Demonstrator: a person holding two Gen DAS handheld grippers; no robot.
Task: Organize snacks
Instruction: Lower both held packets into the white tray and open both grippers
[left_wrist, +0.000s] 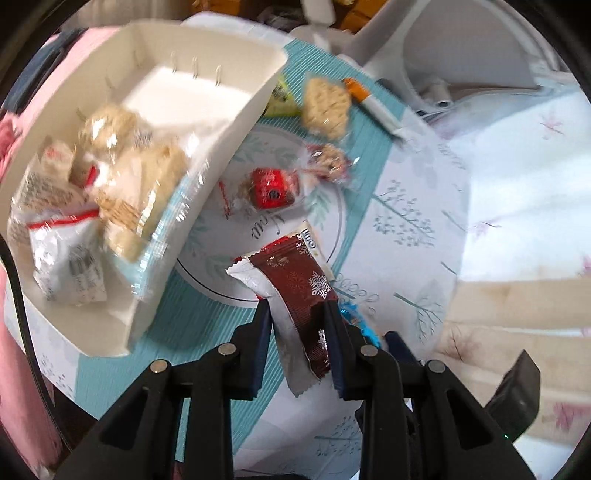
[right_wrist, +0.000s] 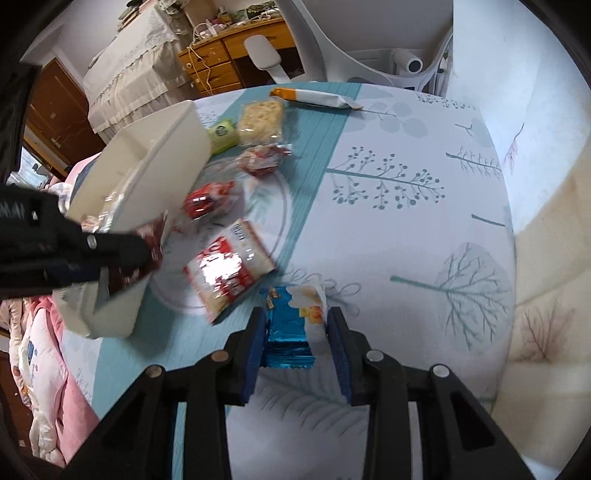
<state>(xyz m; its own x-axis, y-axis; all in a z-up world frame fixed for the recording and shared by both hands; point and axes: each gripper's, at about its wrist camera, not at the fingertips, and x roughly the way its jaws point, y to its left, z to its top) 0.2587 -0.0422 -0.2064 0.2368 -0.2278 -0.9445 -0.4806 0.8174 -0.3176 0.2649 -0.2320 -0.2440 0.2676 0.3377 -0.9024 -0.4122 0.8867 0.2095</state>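
My left gripper (left_wrist: 297, 314) is shut on a dark red snowflake packet (left_wrist: 301, 284), lifted above the round print of the tablecloth, beside the white box (left_wrist: 221, 147). Several wrapped snacks lie in that box. In the right wrist view the left gripper (right_wrist: 147, 251) hangs at the near corner of the white box (right_wrist: 159, 166) with the same packet (right_wrist: 147, 258). My right gripper (right_wrist: 295, 328) is shut on a blue and white packet (right_wrist: 291, 321). On the cloth lie a red candy (right_wrist: 205, 201), a red and white packet (right_wrist: 229, 266) and a pale crispy cake (right_wrist: 260, 118).
A green packet (right_wrist: 221, 134), a clear-wrapped red snack (right_wrist: 262, 160) and an orange-tipped white stick pack (right_wrist: 314, 98) lie toward the far edge. A white chair (right_wrist: 332, 55) stands behind the table. Pink bedding (right_wrist: 44, 350) lies at the left.
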